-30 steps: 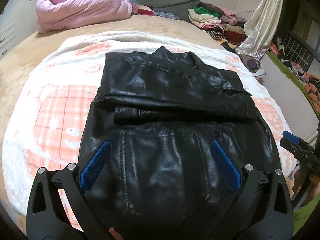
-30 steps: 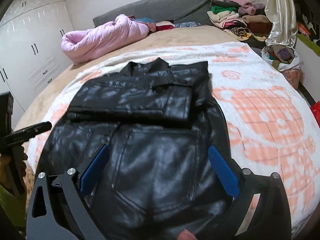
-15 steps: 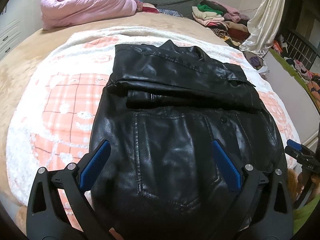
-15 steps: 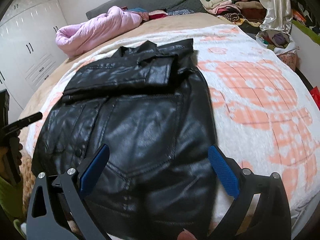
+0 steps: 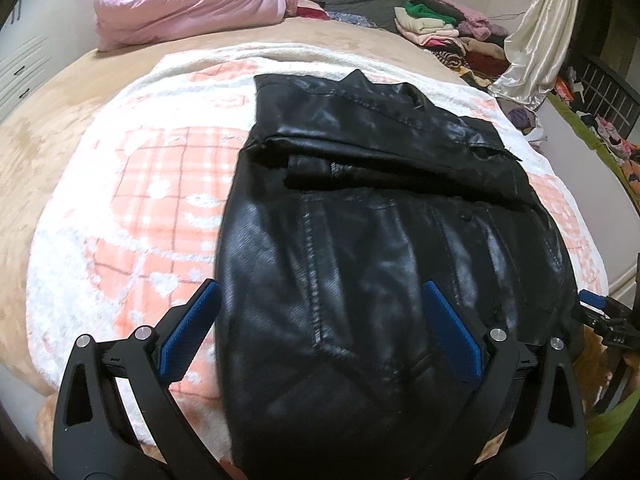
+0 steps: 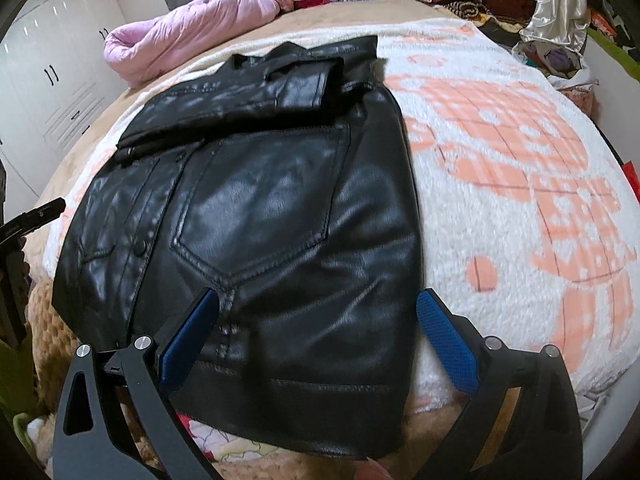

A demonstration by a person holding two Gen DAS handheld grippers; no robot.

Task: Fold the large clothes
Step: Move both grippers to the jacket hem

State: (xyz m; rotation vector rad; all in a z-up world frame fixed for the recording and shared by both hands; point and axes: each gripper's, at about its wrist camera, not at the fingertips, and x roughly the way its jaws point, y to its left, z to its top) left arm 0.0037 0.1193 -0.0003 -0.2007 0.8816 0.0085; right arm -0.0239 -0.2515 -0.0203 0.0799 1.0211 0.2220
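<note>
So, the black leather jacket (image 5: 380, 248) is laid flat on the blanket (image 5: 132, 208). Both claws, left claw (image 5: 320, 336) and right claw (image 6: 316, 340), are held wide open over its near hem, nothing gripped.

Black leather jacket (image 5: 384, 248), flat on pink-checked white blanket (image 5: 152, 208), sleeves folded across its top

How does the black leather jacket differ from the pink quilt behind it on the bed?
The black leather jacket is glossy and lies flattened, sleeves folded across it; the pink quilt is matte, puffy and loosely bundled. The jacket lies on the white-and-orange blanket; the quilt lies beyond it. Both rest on the bed.
</note>
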